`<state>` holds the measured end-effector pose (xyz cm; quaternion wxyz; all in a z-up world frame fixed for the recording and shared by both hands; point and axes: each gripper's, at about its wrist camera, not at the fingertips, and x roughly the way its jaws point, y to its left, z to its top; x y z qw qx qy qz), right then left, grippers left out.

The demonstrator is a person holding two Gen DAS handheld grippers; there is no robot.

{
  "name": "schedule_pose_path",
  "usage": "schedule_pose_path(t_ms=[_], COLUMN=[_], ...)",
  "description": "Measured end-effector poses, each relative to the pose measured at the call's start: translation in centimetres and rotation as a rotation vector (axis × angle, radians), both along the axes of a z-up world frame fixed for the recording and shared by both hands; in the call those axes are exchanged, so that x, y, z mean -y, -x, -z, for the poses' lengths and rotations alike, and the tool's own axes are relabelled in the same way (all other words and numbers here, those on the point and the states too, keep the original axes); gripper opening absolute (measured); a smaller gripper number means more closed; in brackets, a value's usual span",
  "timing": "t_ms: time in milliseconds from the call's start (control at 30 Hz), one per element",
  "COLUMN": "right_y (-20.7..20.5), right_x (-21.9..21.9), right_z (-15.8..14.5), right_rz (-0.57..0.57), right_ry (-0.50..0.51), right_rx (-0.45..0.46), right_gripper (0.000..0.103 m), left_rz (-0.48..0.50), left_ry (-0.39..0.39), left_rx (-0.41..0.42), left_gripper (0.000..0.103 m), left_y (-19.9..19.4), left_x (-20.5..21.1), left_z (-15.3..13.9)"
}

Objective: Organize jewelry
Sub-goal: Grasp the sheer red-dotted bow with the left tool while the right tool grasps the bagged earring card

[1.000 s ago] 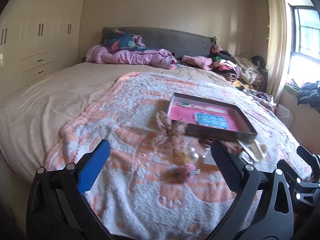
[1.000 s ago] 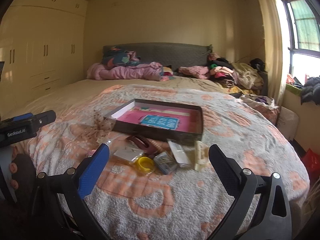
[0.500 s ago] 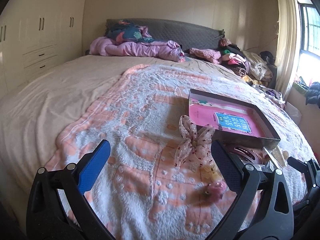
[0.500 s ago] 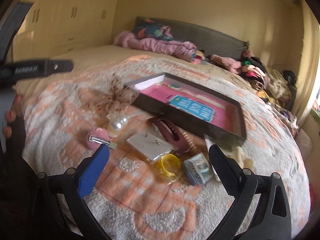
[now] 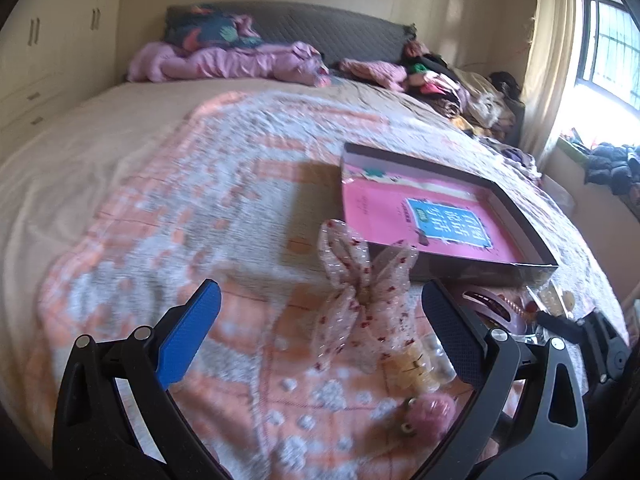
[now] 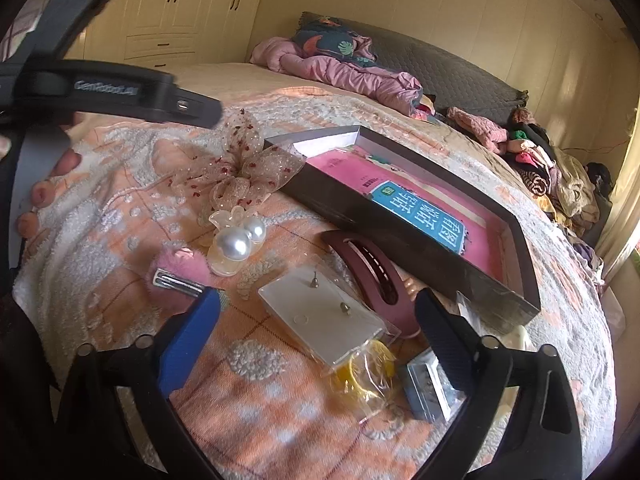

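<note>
On the peach and white blanket [image 5: 240,200] lies a dark tray [image 5: 480,270] with a pink lining. A sheer bow [image 5: 360,288] with red dots lies just ahead of my left gripper [image 5: 320,300], which is open and holds nothing. My right gripper [image 6: 316,300] hangs low over an earring card [image 6: 324,316] in a clear bag. Its jaws are closing, the card lies between them, and the pads do not touch it. Around it lie a pearl clip [image 6: 236,244], a fluffy pink clip [image 6: 176,272], a mauve hair claw [image 6: 372,276], a yellow ring [image 6: 360,372] and a silver packet [image 6: 428,392]. The tray [image 6: 352,212] is behind them.
A person's fingers [image 6: 44,192] hold the left gripper's handle at the left edge of the right wrist view. Pink bedding [image 5: 224,60] and piled clothes [image 5: 452,84] lie by the headboard. Cupboards line the left wall; a window is at right.
Both grippers have come down and closer to the items on the blanket. The right one has rolled, so the tray now looks tilted, and the earring card sits between its fingers.
</note>
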<state>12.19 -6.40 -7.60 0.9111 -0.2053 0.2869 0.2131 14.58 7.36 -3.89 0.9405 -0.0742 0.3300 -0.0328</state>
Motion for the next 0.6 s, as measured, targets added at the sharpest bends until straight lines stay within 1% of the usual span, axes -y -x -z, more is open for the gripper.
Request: schedule_pose_path(t_ms=[67,100,133,167,233,333,367,433,467,500,533,567,600], right_y=[-0.3,-0.4,-0.5,-0.6,-0.8,-0.8,-0.7,-0.6,-0.5,-0.4,-0.3,-0.1,-0.1], right_x=[-0.2,-0.4,-0.4,-0.5,-0.8,-1.0,-0.9,-0.9,-0.8,-0.7,-0.5,-0.3,-0.1], right_z=[0.2,0.3,0.3,0.4,0.6,0.6,0.5,0.3,0.2,0.1,-0.1,-0.3,-0.5], right_rz=[-0.002,-0.002,-0.008,-0.017,-0.030,-0.043,-0.054,-0.060,-0.064,-0.065,-0.065,-0.064,-0.063], right_ry=[0.001,-0.001,-0.005,-0.007,-0.004,-0.018,-0.032,-0.046,-0.054,-0.062,-0.072,-0.081,-0.090], right_rx=[-0.013,-0.017,-0.025,-0.038,-0.050,-0.052,-0.055,-0.052,-0.053,-0.054,-0.050,-0.047,-0.046], right_gripper=[0.079,0.073,0.069,0.064,0.058,0.054,0.050,0.050,0.049,0.049,0.049,0.049,0.049], left_rz=[0.023,0.034,0.045,0.052,0.067,0.083,0.087,0.102,0.107,0.117,0.123,0.129,0.132], left_ry=[0.012,0.016,0.020,0.022,0.025,0.040,0.042,0.047,0.047,0.054,0.060,0.063,0.062], left_rx=[-0.018,-0.026,-0.032,-0.039,-0.062,-0.085,-0.090,-0.105,-0.112,-0.120,-0.122,-0.123,-0.121], left_gripper=[0.090,0.085,0.081,0.079,0.069,0.059,0.056,0.042,0.038,0.030,0.026,0.025,0.020], left_y=[-0.9,-1.5,-1.8,-2.1,-2.8,-3.4,-3.5,-3.9,-4.0,-4.1,-4.1,-4.2,-4.1], left_x=[0.3,0.4,0.6,0.8,1.0,1.1,1.1,1.2,1.2,1.3,1.3,1.3,1.3], left_z=[0.5,0.7,0.8,1.0,1.5,2.2,2.3,2.8,2.9,3.2,3.3,3.4,3.4])
